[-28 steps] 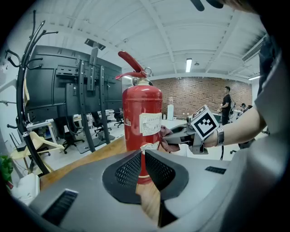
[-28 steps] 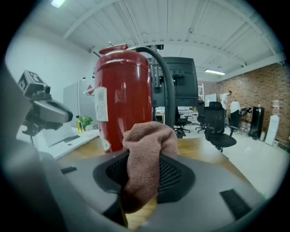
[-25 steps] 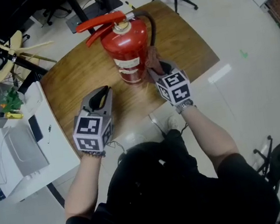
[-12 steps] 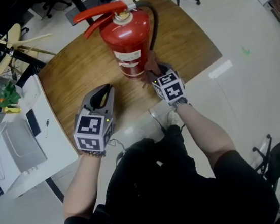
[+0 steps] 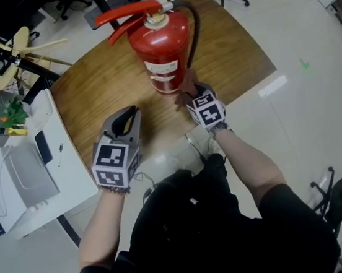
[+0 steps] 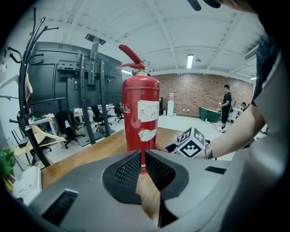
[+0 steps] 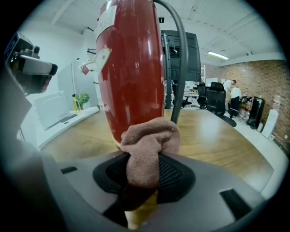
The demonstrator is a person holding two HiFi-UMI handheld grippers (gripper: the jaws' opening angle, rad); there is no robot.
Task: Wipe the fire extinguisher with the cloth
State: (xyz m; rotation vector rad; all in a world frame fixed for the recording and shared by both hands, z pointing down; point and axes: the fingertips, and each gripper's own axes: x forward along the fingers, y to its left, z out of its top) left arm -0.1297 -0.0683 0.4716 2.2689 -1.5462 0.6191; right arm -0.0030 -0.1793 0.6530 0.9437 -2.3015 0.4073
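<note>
Head view: my left tongs point(image 5: 129, 113) hang over the brown wooden counter point(image 5: 90, 90), well short of the tall red steel fire extinguisher point(image 5: 160, 43), which stands upright near the counter's far edge. My right tongs point(image 5: 188, 94) are low at the cylinder's right side, near its base, w/ a bunched brownish-pink terry cloth point(image 5: 184, 86) sticking out the front.

Left gripper view: the two meshed pads are together w/ nothing btw them. Only counter and the extinguisher's lower body show past the tips. The right tongs' marker cube point(image 6: 194, 142) sits just right of the cylinder's foot.

Right gripper view: the jaws stand wide but are clamped on the cloth, a wad folded over the tips. The wad sits right at the lower cylinder wall, beside the black hose point(image 7: 181, 63) that runs down the side. Touching or a hair off, I can't tell from here.

Progress, my guess: the cloth is low on the right flank, so wiping looks under way, but no view shows which parts are clean. Prob. left to do: the front w/ the label, the left side, the back, the shoulder, plus the valve and red lever point(image 5: 127, 13) up top. The left tongs are idle and could steady the thing if it rocks.
</note>
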